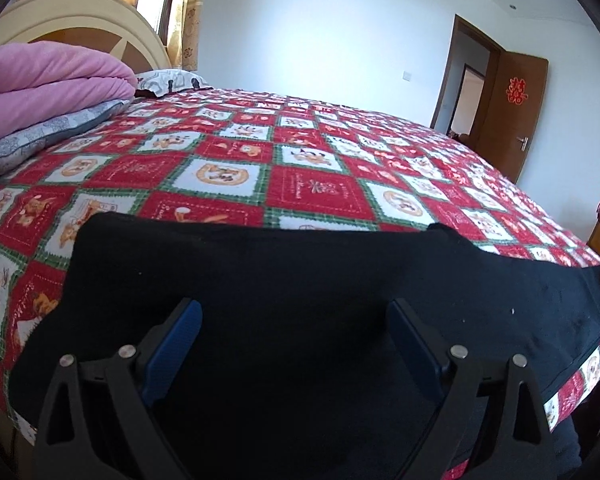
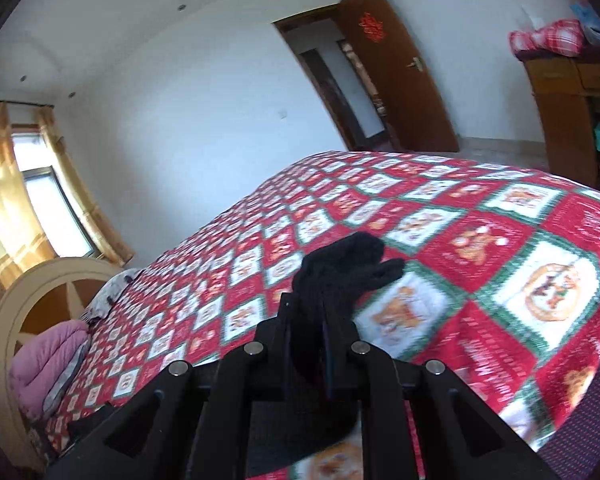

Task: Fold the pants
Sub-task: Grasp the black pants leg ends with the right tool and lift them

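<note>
Black pants lie spread across the near edge of a bed with a red, white and green patterned quilt. My left gripper hovers over the pants with its blue pads wide apart and nothing between them. In the right wrist view my right gripper is shut on a bunched end of the black pants, which sticks up past the fingertips above the quilt. More black cloth hangs below the jaws.
A folded pink blanket on a grey pillow sits by the cream headboard at the left. An open brown door stands at the far right. A wooden cabinet stands beyond the bed's foot.
</note>
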Tool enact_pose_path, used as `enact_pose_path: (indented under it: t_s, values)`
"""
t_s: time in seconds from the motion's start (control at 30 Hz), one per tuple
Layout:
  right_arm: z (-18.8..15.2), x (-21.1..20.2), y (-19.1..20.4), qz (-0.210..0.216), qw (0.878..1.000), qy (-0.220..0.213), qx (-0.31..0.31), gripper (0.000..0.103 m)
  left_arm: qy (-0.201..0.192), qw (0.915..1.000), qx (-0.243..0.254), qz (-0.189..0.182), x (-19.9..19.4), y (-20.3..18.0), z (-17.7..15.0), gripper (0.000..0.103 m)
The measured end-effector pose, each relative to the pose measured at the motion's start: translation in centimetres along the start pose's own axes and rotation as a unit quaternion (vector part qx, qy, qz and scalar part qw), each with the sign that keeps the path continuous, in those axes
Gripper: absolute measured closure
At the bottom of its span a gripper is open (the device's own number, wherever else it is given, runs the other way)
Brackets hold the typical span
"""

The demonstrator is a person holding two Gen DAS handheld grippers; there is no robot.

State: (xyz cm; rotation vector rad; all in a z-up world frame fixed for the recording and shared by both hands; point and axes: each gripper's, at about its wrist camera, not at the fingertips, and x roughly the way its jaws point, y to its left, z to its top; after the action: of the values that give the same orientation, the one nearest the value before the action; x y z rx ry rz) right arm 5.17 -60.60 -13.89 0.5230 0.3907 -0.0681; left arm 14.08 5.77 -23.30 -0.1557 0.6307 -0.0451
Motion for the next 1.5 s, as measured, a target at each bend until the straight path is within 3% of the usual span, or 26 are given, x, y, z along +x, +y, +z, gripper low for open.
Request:
enact_pose_path:
  t_s: [0.33, 0.63, 0.8, 0.93, 1.5]
  values:
    - [-1.9, 0.3, 7.5, 0.072, 0.995, 0.026, -0.062, 0.091, 0.004, 1.0000, 0.002, -0.001, -0.1, 0.1, -0.1, 0.008]
    - [-5.1, 1.7, 12.2, 0.119, 0.983, 0.079, -0.116, 0.091, 0.003, 1.0000, 0.005, 0.001, 0.0, 0.0, -0.2, 0.008]
    - [-8.1, 3.3, 15.7, 0.105, 0.966, 0.131, -0.199, 0.091, 0.003, 1.0000, 0.006, 0.000, -0.1, 0.0, -0.2, 0.008]
    - [-10.7, 4.8, 17.4, 0.106, 0.953, 0.164, -0.231, 0.091, 0.003, 1.0000, 0.005, -0.001, -0.1, 0.0, -0.2, 0.008]
    - [-13.3, 6.7, 20.8, 0.116, 0.945, 0.176, -0.249, 0.091, 0.001, 1.0000, 0.008, -0.001, -0.1, -0.1, -0.3, 0.006]
